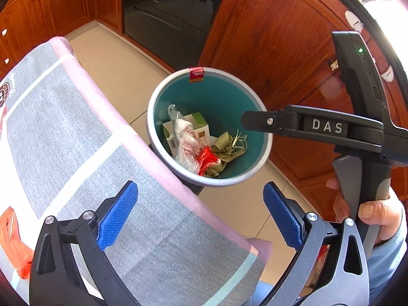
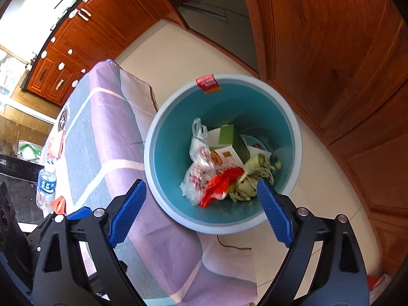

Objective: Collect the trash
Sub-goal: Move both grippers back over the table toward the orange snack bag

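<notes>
From the left wrist we see our left gripper (image 1: 200, 214) wide apart and empty over the table edge, with the trash (image 1: 196, 140) lying in the teal bin (image 1: 153, 127) on the tiled floor (image 1: 114, 63).

From the right wrist, our right gripper (image 2: 201, 211) is also released above it. We judge these bags light, soft and slippery; pinch a crumpled fold.

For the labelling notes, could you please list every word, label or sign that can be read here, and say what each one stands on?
"DAS": raised letters on the side of the right gripper, seen from the left wrist.
Red sticker on the trash bin rim: printed, too blurred to read.
Water bottle label: blue print, too small to read.
Round emblem on the tablecloth: unreadable.
Boxes in the bin: print illegible.
</notes>
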{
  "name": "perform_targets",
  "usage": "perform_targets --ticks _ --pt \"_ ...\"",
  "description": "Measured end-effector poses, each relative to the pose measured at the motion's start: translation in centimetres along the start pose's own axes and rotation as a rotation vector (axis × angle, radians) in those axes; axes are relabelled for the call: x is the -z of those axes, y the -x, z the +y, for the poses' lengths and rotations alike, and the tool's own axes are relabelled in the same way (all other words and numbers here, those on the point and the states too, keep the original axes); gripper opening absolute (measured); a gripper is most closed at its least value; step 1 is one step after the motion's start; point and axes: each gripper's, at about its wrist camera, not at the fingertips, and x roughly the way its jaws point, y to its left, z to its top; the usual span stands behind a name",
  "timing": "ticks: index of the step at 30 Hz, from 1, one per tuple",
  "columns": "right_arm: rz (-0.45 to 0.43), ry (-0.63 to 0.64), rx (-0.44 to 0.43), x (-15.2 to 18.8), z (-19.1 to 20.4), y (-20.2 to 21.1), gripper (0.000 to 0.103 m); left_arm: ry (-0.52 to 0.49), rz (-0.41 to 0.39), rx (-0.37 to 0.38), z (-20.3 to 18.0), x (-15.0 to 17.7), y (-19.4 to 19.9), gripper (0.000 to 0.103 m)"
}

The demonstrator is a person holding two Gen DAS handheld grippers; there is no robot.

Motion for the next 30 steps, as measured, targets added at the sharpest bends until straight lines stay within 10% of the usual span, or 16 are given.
perform_targets --ticks 30 --pt "0.033 0.186 0.007 5.7 13.1 1.0 0.092 0.228 -0.153 -0.09 10.0 9.0 10.1 0.099"
